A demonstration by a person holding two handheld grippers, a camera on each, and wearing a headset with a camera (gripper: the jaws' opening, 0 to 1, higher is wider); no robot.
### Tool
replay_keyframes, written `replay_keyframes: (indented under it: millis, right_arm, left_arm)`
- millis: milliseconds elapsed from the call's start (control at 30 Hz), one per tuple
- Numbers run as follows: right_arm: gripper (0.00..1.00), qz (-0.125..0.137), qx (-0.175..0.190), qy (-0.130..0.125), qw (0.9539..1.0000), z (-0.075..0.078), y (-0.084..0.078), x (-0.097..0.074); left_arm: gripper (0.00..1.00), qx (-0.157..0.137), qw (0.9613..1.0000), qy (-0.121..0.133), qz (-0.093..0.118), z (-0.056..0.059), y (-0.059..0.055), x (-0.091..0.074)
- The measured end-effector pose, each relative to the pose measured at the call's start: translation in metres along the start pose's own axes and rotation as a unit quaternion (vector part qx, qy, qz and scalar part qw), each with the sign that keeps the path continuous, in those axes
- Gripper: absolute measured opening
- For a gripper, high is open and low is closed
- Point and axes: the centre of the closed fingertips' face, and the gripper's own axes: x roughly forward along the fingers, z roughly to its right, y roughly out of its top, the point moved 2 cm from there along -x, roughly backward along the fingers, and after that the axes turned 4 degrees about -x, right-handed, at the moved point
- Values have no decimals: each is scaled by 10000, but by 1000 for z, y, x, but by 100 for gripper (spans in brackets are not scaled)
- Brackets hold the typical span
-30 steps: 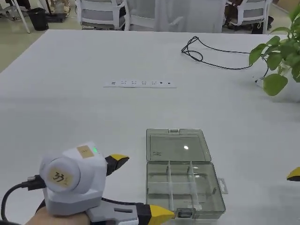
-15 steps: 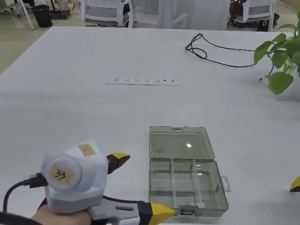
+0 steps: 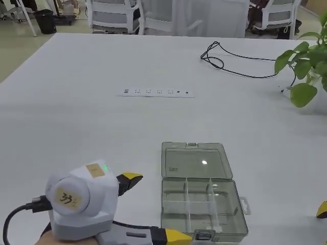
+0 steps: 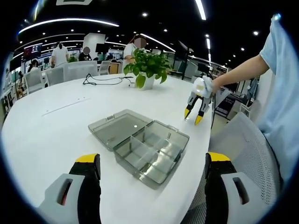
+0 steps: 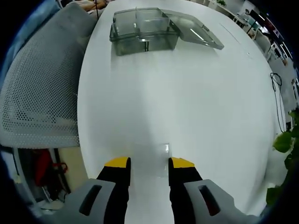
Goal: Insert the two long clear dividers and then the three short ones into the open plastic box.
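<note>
The open plastic box (image 3: 200, 209) lies near the table's front edge, its lid (image 3: 193, 161) folded flat away from me. Clear dividers (image 3: 187, 198) stand inside and split the tray into several compartments. My left gripper (image 3: 153, 206) is just left of the box, open wide, nothing between its jaws. In the left gripper view the box (image 4: 150, 151) sits just ahead of the left gripper (image 4: 152, 161). My right gripper (image 5: 148, 163) hangs open over bare table near the front edge, far right of the box (image 5: 140, 29). A small clear piece (image 5: 166, 149) lies at its tips; I cannot tell if it touches.
A white power strip (image 3: 156, 92) lies mid-table and a black cable (image 3: 225, 58) curls at the far right. A potted plant (image 3: 306, 66) stands at the right edge. A mesh chair (image 5: 35, 93) is beside the table. People stand in the background.
The head camera has shifted a little. The left gripper and the box keep their places; the right gripper's tip sits slightly lower at the right edge.
</note>
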Motion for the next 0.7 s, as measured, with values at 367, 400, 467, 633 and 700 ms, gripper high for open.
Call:
replay_keyframes:
  millis: [367,400,467,633,700]
  right_arm:
    - [32,-74,65,-22,9999,3,-5,2]
    - [32,-75,64,-29,9999,3,-5,2]
    - [32,-72,71,-63,9999,2,-3,1]
    - [32,-2,86,-121,9999,2,5,-2]
    - [32,53,59,-176,9998,3,10,-5]
  left_arm:
    - [95,-5,10000,-3,42,-1,2,1]
    - [95,-5,10000,-4,40,-1,1,1]
    - [95,-8,10000,-3,43,-1,1,1]
    - [94,-35,10000,8,44,-3,1,0]
    - [94,-86,10000,-6,50,-3,1,0]
